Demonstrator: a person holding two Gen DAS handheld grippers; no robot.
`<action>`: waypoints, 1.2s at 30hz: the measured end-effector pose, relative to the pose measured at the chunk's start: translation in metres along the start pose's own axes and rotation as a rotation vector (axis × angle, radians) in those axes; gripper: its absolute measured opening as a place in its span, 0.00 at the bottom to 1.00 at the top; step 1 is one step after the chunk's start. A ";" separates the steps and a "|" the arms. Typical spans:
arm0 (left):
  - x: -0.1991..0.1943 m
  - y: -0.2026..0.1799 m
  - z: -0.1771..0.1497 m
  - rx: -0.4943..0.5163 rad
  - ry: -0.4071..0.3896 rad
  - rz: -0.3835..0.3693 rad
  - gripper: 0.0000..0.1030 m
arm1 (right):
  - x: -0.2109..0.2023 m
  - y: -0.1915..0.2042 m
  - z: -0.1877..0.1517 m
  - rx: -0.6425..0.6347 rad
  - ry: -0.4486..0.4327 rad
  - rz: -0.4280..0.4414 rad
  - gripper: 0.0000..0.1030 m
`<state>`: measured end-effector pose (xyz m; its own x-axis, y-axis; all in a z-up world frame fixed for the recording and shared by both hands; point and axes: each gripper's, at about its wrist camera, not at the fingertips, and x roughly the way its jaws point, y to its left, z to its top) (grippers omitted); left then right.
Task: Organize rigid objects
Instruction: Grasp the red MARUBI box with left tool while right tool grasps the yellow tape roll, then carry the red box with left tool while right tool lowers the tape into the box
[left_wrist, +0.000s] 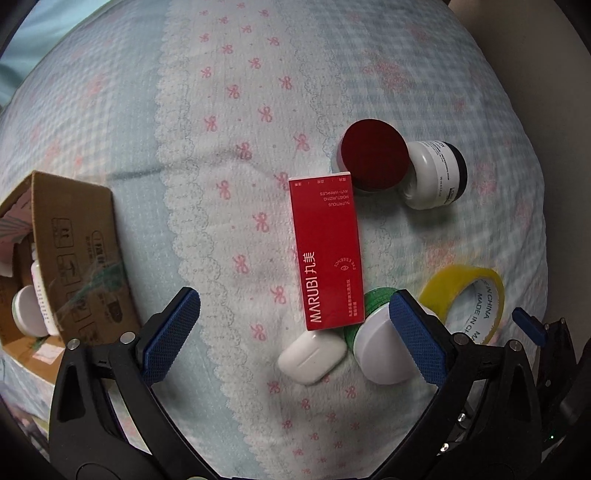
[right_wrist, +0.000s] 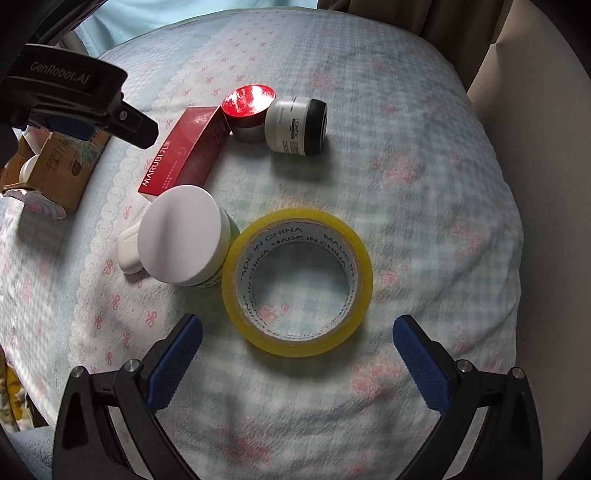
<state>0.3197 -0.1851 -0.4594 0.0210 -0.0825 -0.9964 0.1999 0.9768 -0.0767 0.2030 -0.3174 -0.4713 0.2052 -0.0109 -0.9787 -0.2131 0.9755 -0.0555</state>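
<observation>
1. Hovering spread wide and gripping nothing: the left claw (left_wrist: 295, 332), its blue pads well apart above the bedspread (left_wrist: 229, 155).
2. Lying between those pads, nearer the right one: a white earbud case (left_wrist: 312, 356), touching the near end of the red MARUBI box (left_wrist: 327, 254).
3. Sitting partly behind the right pad: a white-lidded green jar (left_wrist: 382, 350), pressing against both the earbud case and the box.
4. Stretching away ahead of the left claw: the red MARUBI box, flat on the bedspread, its far corner meeting the red-lidded jar (left_wrist: 375, 155).
5. Resting on its side just right of the red-lidded jar, touching it: a white jar with a black cap (left_wrist: 436, 173).
6. Standing off to the left of the left claw: a cardboard box (left_wrist: 70, 254), open, holding some white items too unclear to name.
7. Hanging released and empty: the right claw (right_wrist: 297, 354), pads parted wide.
8. Lying flat just ahead of the right claw, roughly centred between its pads: the yellow tape roll (right_wrist: 297, 282), touching the white-lidded green jar on its left.
9. Grouping farther ahead and leftward of the right claw: the red MARUBI box, the red-lidded jar and the white jar with a black cap.
</observation>
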 end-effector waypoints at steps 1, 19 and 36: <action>0.007 -0.001 0.004 0.005 0.008 0.000 0.97 | 0.007 -0.002 0.000 0.004 0.008 0.001 1.00; 0.061 -0.019 0.026 0.003 0.060 -0.054 0.40 | 0.037 0.005 0.019 -0.089 -0.001 -0.001 0.99; 0.025 0.000 0.021 -0.019 0.011 -0.035 0.36 | 0.020 0.003 0.031 -0.065 0.003 -0.030 0.94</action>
<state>0.3406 -0.1911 -0.4839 0.0030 -0.1146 -0.9934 0.1819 0.9769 -0.1122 0.2360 -0.3076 -0.4854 0.2096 -0.0407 -0.9769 -0.2688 0.9582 -0.0976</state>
